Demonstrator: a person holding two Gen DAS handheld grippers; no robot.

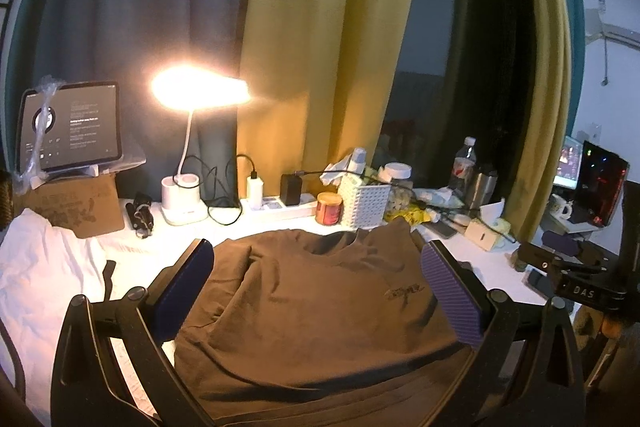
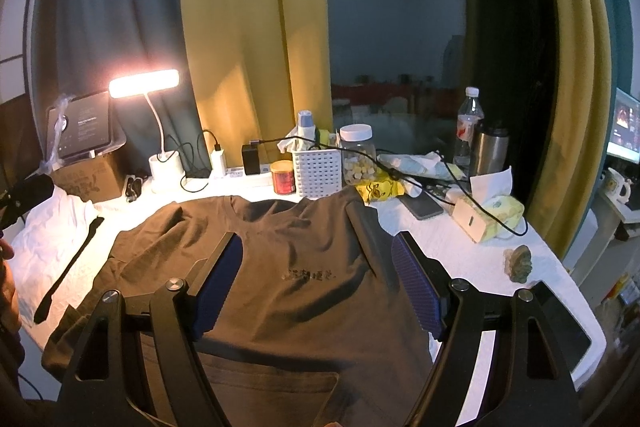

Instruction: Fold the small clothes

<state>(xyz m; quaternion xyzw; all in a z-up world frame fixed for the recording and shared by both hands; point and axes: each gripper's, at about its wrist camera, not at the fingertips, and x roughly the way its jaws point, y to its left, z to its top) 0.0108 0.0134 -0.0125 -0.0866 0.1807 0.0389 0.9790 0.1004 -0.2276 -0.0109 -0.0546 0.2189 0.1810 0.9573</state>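
We note a white table (image 2: 472, 259) with a faintly quilted cover, set against heavy pleated curtains, teal (image 2: 100, 7) and mustard yellow (image 2: 248, 27).

Brown T-shirt (image 2: 304, 267): largest thing on the table, spread front side up over the near middle. Its long axis runs away from us, neckline (image 2: 276, 205) at the far end pointing toward the clutter along the curtains, hem at the near edge under the grippers. Soft matte knit, creased, with a small dark printed mark on the chest (image 2: 308, 275). In the left wrist view the same shirt (image 1: 320, 307) shows a ridge of bunched cloth on its left side.

White cloth (image 1: 44, 275): crumpled, left of the shirt, just beside it.

Left gripper (image 1: 320, 291): black frame, ribbed purple pads (image 1: 452, 295), jaws spread wide above the shirt, holding nothing. Right gripper (image 2: 320, 287): same build, blue ribbed pads (image 2: 416, 287), likewise spread and empty over the shirt's lower half.

Back row, smaller items: cardboard box (image 2: 90, 175) carrying a tablet (image 2: 82, 125) with a lit dark screen; white gooseneck desk lamp (image 2: 144, 83), glowing warm; white perforated plastic basket (image 2: 318, 171); clear jar (image 2: 358, 155) with white lid and pale lumps inside; steel flask (image 2: 490, 147); plastic water bottle (image 2: 470, 115); red tin (image 2: 284, 177); tissue pack (image 2: 500, 207); phone (image 2: 424, 207), lying flat. A thin black strap (image 2: 70, 267) lies on the table left of the shirt.
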